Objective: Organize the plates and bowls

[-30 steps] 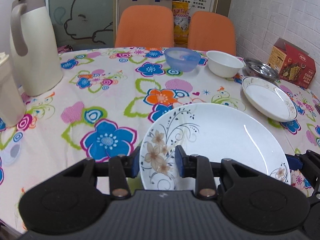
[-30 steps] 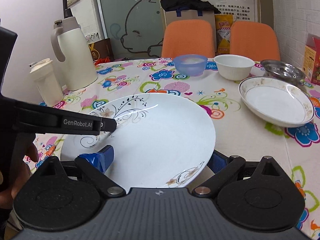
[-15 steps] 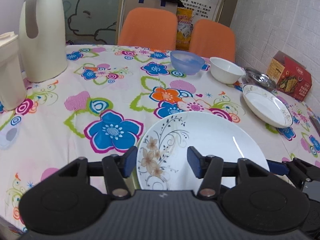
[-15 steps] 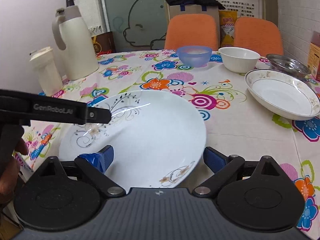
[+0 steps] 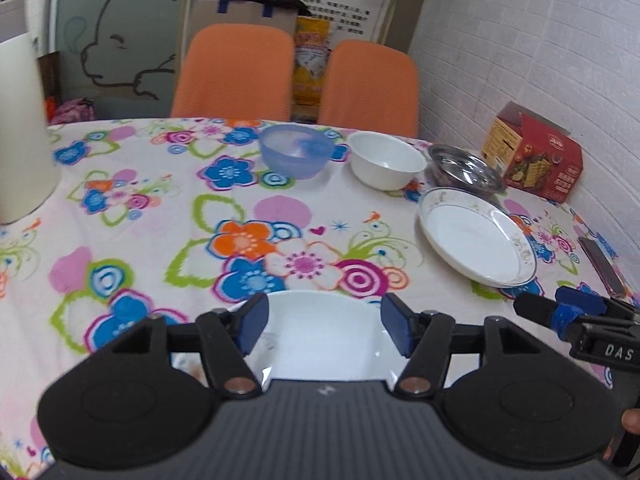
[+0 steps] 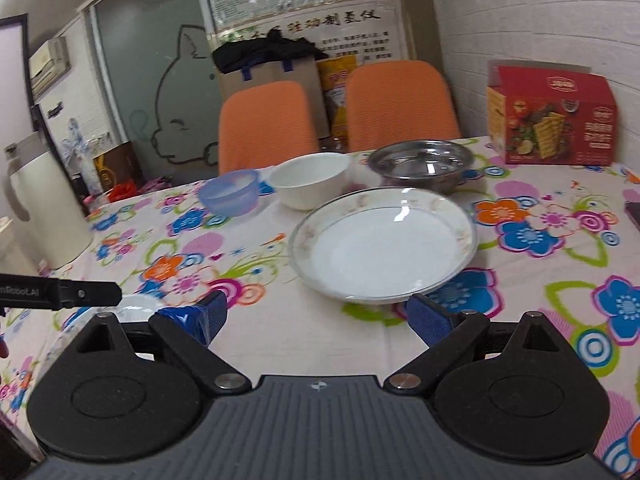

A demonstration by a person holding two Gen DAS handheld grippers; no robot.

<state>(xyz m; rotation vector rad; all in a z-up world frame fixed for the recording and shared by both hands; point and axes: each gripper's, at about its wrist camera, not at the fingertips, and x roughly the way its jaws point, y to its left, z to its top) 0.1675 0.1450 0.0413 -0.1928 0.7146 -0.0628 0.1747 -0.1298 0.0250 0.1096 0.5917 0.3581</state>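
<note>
Because the rimmed plate point(image 6: 383, 242) lies straight ahead of the right gripper point(image 6: 316, 318), just beyond its spread, empty jaws, the right side is the nearer tool for it; the left gripper point(image 5: 325, 328) sees that plate well off to its right. The left gripper's jaws are also wide apart and hold nothing, hanging above the flowered plate point(image 5: 320, 332), which rests flat on the tablecloth point(image 5: 168, 216) at the near edge (its pattern is mostly hidden by the gripper body). Both plates are round, so no long axis governs the approach; the near rim is the likely grip point. Beyond the rimmed plate stand the metal bowl point(image 6: 420, 164), white bowl point(image 6: 310, 180) and blue bowl point(image 6: 230, 193) in a close row, leaving little room behind it. Open cloth lies between the two plates, which gives a clear path for carrying one onto the other.
</note>
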